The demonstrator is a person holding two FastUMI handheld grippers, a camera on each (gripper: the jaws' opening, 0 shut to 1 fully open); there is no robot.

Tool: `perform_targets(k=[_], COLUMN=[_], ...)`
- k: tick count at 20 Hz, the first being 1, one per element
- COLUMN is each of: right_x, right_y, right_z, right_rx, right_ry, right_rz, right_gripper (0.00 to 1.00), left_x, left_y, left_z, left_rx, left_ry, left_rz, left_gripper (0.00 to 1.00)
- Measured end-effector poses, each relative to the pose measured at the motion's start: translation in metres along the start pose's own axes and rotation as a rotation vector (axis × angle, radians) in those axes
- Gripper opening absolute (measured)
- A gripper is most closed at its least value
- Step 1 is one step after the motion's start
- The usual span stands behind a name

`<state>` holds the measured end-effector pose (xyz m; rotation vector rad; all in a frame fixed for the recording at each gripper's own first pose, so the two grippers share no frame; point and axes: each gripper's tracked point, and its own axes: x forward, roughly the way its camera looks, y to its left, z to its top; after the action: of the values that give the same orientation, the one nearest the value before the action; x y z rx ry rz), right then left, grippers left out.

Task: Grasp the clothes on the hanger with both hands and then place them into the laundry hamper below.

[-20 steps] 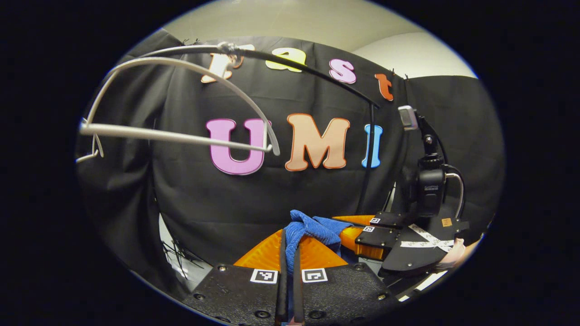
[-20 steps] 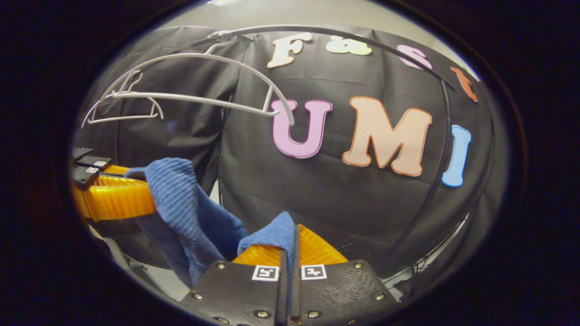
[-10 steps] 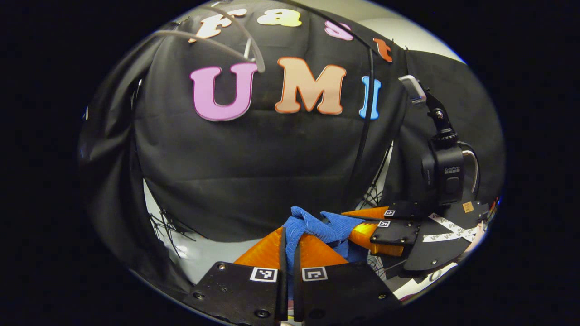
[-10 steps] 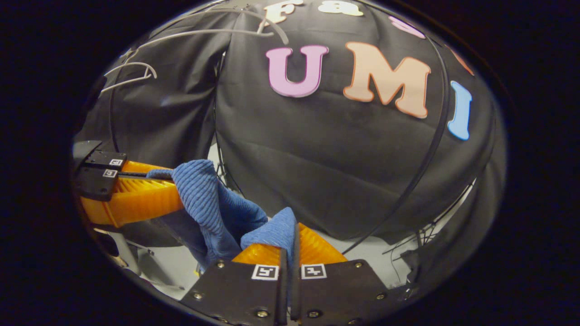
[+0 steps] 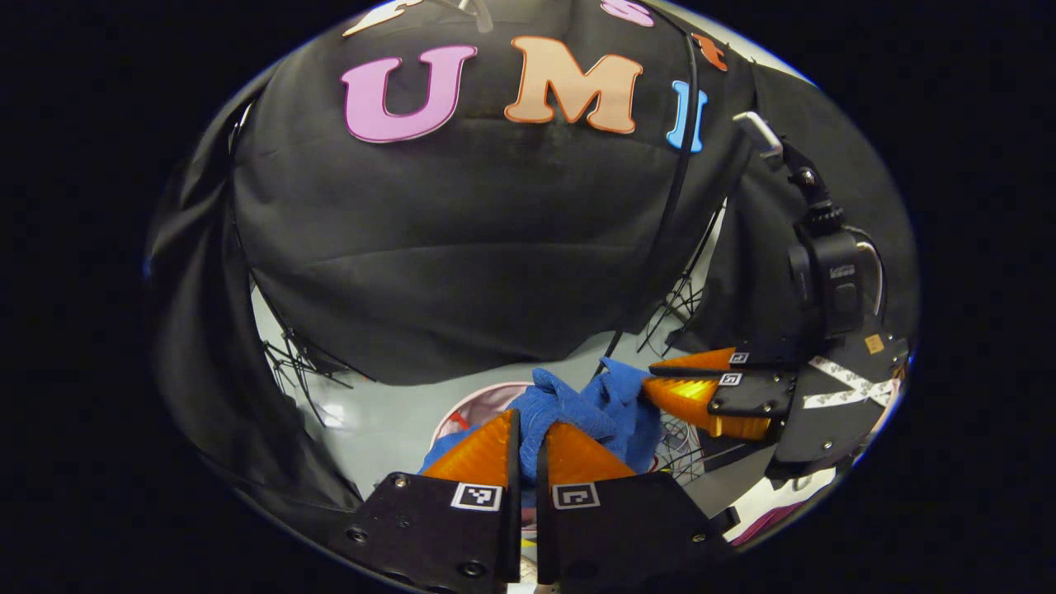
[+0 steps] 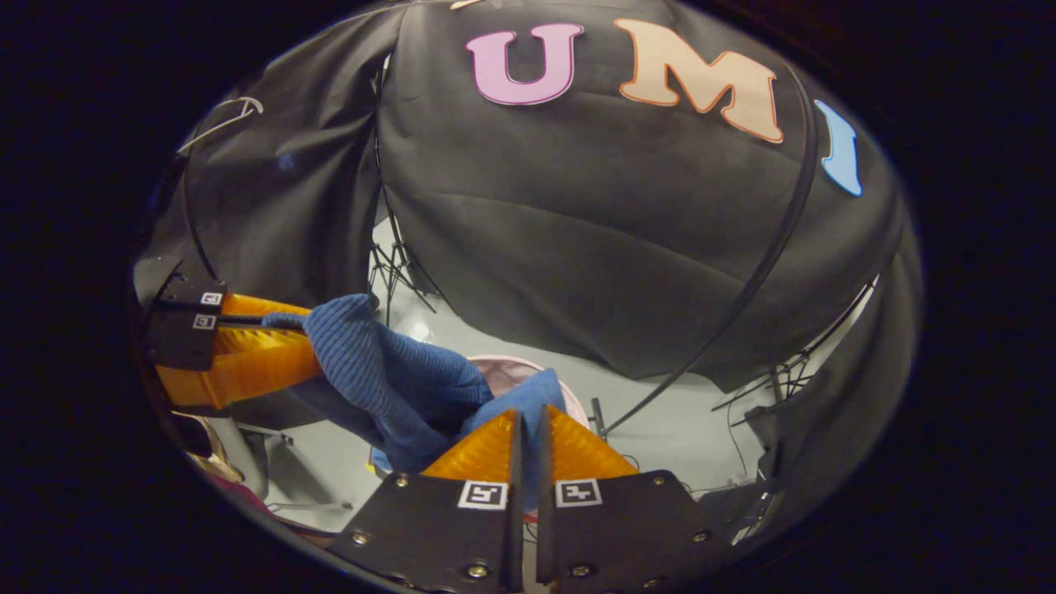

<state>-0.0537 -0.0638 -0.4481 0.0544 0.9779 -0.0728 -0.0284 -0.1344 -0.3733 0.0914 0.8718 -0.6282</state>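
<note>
Black cloth booth wall behind, grey floor below. Left gripper (image 5: pixel 528 421) and right gripper (image 6: pixel 528 421) both clenched on the blue ribbed knit garment (image 6: pixel 388 379), off the hanger. It hangs just above the round pink-rimmed laundry hamper (image 5: pixel 474 403); lowering and release left.

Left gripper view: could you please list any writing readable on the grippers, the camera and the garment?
Camera on the right gripper: small logo, too blurred to read.
White tape beside it: repeated print, too small to read.
Square markers on the left gripper: coded patterns, no words.
Blue garment: none.
</note>
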Motion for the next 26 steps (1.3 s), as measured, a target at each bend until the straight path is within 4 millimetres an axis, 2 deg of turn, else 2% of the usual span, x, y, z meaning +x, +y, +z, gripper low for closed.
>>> perform_targets(k=[1, 3, 5, 13, 20, 23, 26], right_x=[0.0, 0.0, 0.0, 0.0, -0.003, -0.016, -0.035], right_y=[-0.001, -0.001, -0.001, 0.002, 0.008, 0.007, 0.009], right_z=[0.0, -0.002, 0.0, 0.008, 0.014, 0.035, 0.066], right_rx=[0.002, 0.005, 0.011, 0.018, 0.016, 0.022, 0.017], right_ry=[0.006, 0.011, 0.013, -0.002, -0.026, -0.077, -0.153], right_rz=[-0.001, -0.004, -0.004, 0.002, 0.008, 0.008, 0.006], right_gripper=[0.07, 0.07, 0.07, 0.07, 0.07, 0.07, 0.07], left_x=[0.001, 0.002, 0.003, 0.01, 0.005, 0.002, -0.013], left_y=[0.001, 0.002, 0.003, 0.004, 0.005, 0.008, 0.008], left_z=[-0.01, -0.02, -0.02, -0.015, -0.011, -0.001, 0.025], left_rx=[0.002, 0.0, -0.002, -0.013, 0.006, 0.02, 0.024], left_ry=[0.03, 0.049, 0.049, 0.033, 0.02, -0.016, -0.074], left_rz=[0.001, 0.0, 0.0, 0.0, 0.008, 0.015, 0.017], left_gripper=[0.07, 0.26, 0.3, 0.31, 0.31, 0.31, 0.31])
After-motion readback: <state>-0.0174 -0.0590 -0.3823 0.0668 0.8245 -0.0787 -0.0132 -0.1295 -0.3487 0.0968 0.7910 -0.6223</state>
